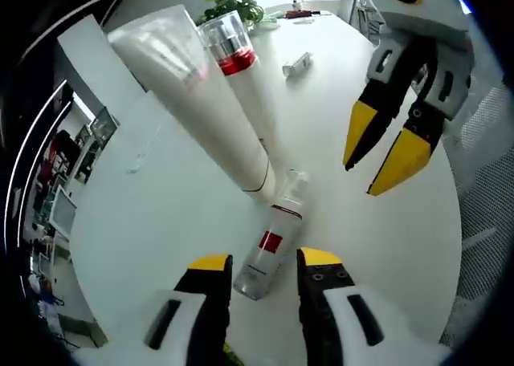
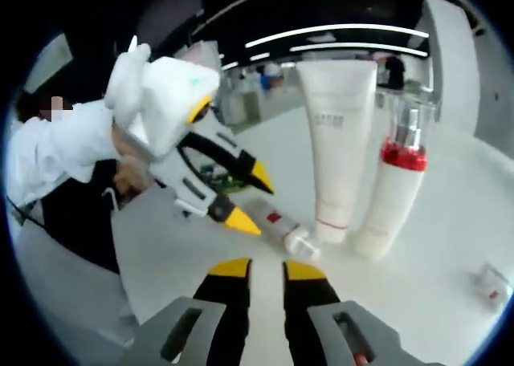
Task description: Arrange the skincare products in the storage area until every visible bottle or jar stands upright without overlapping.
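Left tongs (image 1: 263, 260): released, jaws apart, one each side of small clear bottle's base end; touching or not, cannot tell.
Right tongs (image 2: 266, 268): jaws w/ narrow gap, nothing between, hanging above bench, near small bottle's cap end; in left gripper view at right, tips apart.
Small clear bottle (image 1: 271, 237): lying on its side on bench, red label, clear cap pointing far; cap end just beside foot of white tube.
White tube (image 1: 201, 93): tall, standing on its cap; in right gripper view (image 2: 336, 133) upright, left of pump bottle.
Pump bottle (image 2: 395, 191): white body, red collar, clear cover over pump; upright, just beside tube on right side, close together at base.
Small sachet (image 1: 297, 63): clear w/ red mark, lying on bench far behind tube and pump bottle, well apart.
Bench (image 1: 161, 221): white, round edge.
Plant (image 1: 233, 6): green, at far edge of bench.
Person (image 2: 56, 153): white sleeve, hand holding left tongs, at left in right gripper view.
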